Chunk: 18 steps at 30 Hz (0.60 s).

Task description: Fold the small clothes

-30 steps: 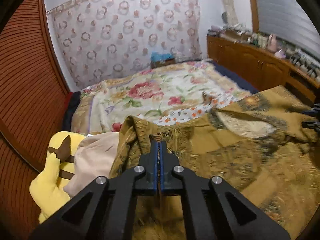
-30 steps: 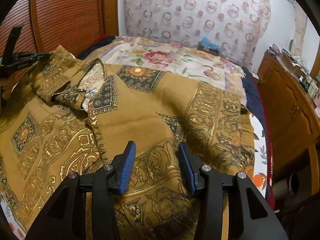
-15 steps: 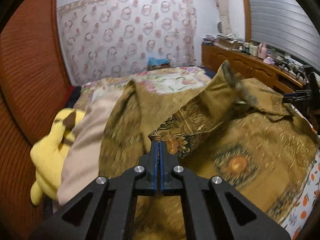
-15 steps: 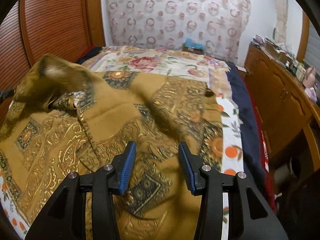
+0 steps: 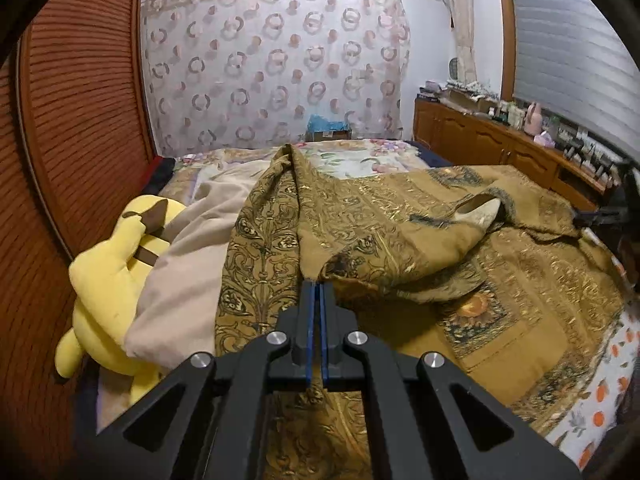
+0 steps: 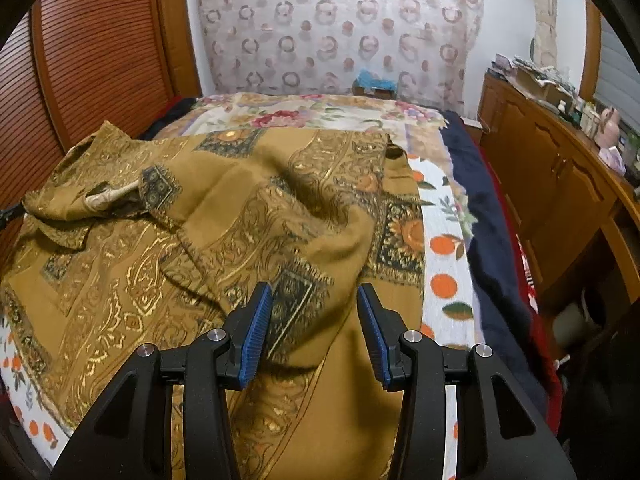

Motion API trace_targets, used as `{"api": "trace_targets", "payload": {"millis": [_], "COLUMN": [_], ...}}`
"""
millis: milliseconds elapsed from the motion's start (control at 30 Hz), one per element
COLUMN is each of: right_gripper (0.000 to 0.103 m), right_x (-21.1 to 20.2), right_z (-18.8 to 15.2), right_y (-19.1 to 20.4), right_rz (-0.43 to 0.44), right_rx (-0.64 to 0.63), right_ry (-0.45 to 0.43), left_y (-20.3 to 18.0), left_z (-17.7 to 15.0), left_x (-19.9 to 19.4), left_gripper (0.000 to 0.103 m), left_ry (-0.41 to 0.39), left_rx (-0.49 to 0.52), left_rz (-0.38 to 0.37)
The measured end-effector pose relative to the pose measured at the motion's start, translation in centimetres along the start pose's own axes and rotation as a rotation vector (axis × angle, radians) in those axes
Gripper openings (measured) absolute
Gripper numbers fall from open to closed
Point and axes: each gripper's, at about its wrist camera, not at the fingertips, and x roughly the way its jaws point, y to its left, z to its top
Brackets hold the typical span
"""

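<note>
1. Clearly, the left gripper (image 5: 319, 292) is pinching the ochre garment (image 5: 400, 232) edge, lifting it for a fold beside the yellow plush (image 5: 116, 264).
2. Gaping and holding nothing, the right gripper (image 6: 315, 308) is hovering above the garment lying on the bed (image 6: 448, 264).

Your left gripper (image 5: 319, 292) has its blue pads pressed together over the mustard-gold patterned garment (image 5: 400, 240), so you cannot see how much cloth sits between them. That garment runs off the bottom edge under the right gripper (image 6: 315, 308). The small bottles on the wooden sideboard (image 5: 520, 152) are too tiny to identify.
</note>
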Motion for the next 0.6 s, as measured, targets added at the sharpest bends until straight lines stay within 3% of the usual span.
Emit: {"api": "trace_targets", "payload": {"millis": [100, 167, 233, 500, 600], "right_gripper": [0.045, 0.045, 0.045, 0.044, 0.039], "right_x": [0.4, 0.6, 0.8, 1.5, 1.6], "right_z": [-0.6, -0.7, -0.7, -0.9, -0.7], "right_y": [-0.2, -0.2, -0.2, -0.4, -0.3], "right_rz": [0.007, 0.017, 0.016, 0.037, 0.046], "right_rx": [0.028, 0.042, 0.044, 0.076, 0.072], "right_ry": [0.009, 0.014, 0.017, 0.02, 0.019], "left_y": [0.1, 0.1, 0.0, 0.6, 1.0], "left_z": [0.2, 0.5, 0.8, 1.2, 0.8], "left_x": [-0.3, -0.4, -0.2, 4.7, 7.1], "left_gripper": [0.007, 0.029, 0.039, 0.039, 0.039], "left_ry": [-0.003, -0.001, -0.006, 0.116, 0.19], "left_rx": [-0.016, -0.021, -0.027, -0.095, -0.115], "left_rz": [-0.009, -0.023, -0.026, 0.037, 0.048]}}
